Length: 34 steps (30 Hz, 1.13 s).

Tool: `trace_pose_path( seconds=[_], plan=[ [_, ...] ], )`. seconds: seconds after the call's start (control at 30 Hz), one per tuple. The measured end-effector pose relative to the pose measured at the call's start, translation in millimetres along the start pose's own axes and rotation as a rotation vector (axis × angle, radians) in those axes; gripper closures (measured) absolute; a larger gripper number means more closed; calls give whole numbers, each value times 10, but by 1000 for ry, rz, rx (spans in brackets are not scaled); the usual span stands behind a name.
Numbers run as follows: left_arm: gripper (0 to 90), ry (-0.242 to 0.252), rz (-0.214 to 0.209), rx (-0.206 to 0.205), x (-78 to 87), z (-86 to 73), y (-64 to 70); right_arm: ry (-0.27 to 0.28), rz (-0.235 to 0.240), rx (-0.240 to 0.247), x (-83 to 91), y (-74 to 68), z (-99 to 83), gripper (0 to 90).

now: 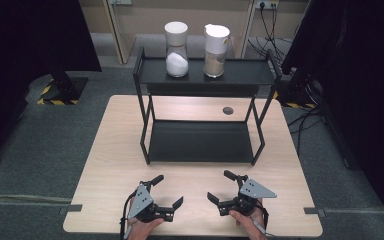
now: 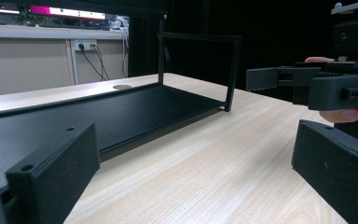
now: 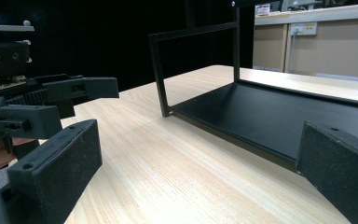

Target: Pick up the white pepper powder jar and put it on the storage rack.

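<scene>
Around your light wood counter [image 1: 115, 150] you have grey carpet floor [image 1: 45, 135]. Black curtains [image 1: 25, 45] fill upper left and right of frame. Beige wall [image 1: 145, 20] at top, with socket [image 1: 266, 4] and cables upper right.

The high view looks forward and down from above the person's side, taking in the whole bench [image 1: 115, 165] and the two-tier black rack [image 1: 202, 142]. Each gripper view sits low, just above the bench surface, looking between its own fingers. Both face inward across the bench, sharing the rack's lower shelf [image 2: 135, 112] [image 3: 270, 112], and each catches the opposite gripper.
</scene>
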State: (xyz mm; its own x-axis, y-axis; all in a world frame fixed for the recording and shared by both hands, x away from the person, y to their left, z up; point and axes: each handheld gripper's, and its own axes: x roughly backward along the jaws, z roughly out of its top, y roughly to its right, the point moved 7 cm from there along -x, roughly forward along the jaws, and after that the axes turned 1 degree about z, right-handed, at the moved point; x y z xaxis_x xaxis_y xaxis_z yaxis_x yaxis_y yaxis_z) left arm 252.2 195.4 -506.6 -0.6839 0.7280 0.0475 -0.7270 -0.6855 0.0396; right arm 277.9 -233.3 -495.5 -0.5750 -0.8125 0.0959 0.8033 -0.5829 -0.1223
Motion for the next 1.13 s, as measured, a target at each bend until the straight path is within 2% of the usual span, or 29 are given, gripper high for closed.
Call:
trace_pose_path(
  seconds=[1.13],
  plan=[
    [0, 4, 8, 2, 16, 1, -8, 10, -11, -14, 39, 39, -22, 4]
  ],
)
